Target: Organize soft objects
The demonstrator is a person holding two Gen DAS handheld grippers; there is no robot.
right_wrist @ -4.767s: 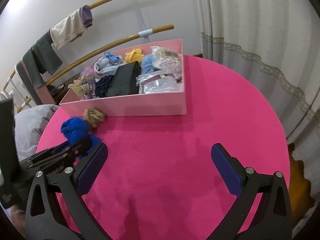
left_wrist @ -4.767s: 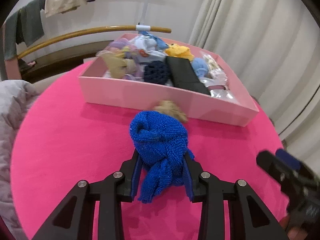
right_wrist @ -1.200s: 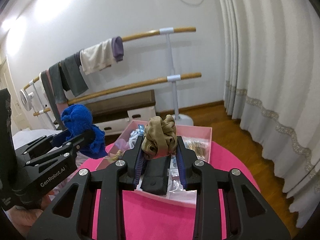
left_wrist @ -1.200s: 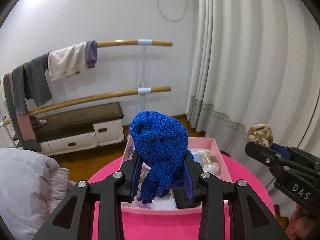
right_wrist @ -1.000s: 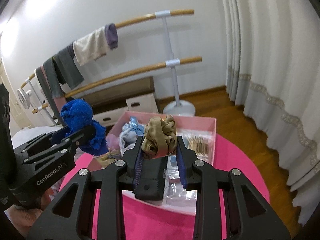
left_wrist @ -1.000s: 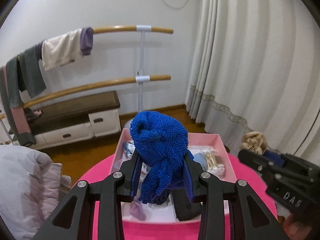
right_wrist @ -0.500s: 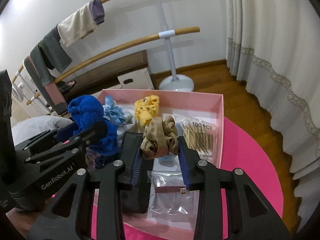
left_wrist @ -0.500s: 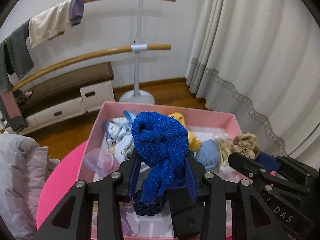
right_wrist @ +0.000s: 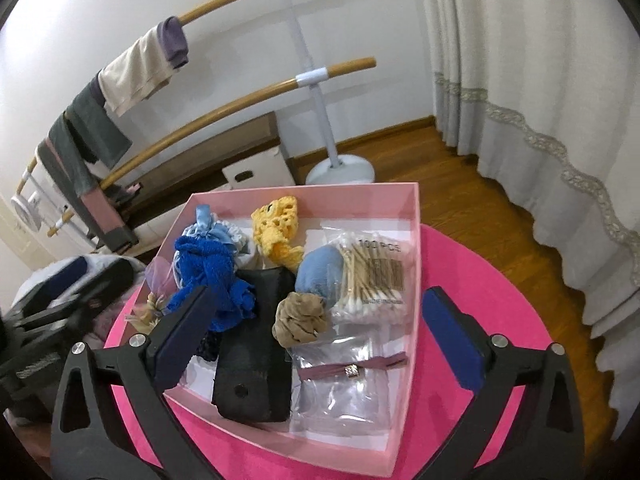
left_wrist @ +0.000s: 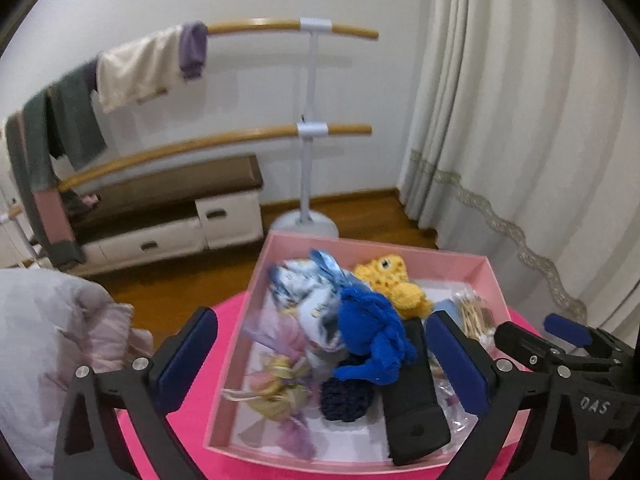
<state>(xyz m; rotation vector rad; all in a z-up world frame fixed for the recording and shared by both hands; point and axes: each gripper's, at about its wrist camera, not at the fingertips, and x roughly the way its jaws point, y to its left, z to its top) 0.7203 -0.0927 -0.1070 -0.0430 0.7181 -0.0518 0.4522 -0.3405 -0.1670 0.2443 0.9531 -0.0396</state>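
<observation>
Both claws: your left claw (left_wrist: 320,348) and right claw (right_wrist: 316,320) hang above the pink box (right_wrist: 414,240), jaws springing apart and already wide, nothing pressed between the pads.
Blue knit piece: the blue knit piece (left_wrist: 372,336) lies loose in the box, between your left claw's pads but touching neither; it rests on the patterned pale-blue bundle (left_wrist: 304,292) and against the black case (left_wrist: 412,396).
Tan scrunchie: the tan scrunchie (right_wrist: 300,318) sits in the box between your right claw's open pads, clear of both, against the right edge of the black case and just near of the light blue pouch (right_wrist: 320,272).
Yellow crochet toy: the yellow crochet toy (right_wrist: 278,228) lies toward the far wall of the box.
Right side of box: a bag of cotton swabs (right_wrist: 372,276) lies along the right wall; nearer you, a clear packet with a mauve band (right_wrist: 352,372).
Left side of box: a dark navy scrunchie (left_wrist: 346,398) and a lilac-and-yellow gauzy bundle (left_wrist: 280,380) lie near the front-left corner.
Tabletop: the bright pink tabletop (right_wrist: 500,320) carries the box.
Far background: a two-bar stand (left_wrist: 308,128) draped with clothes, and cream curtains (left_wrist: 520,140) to the right.
</observation>
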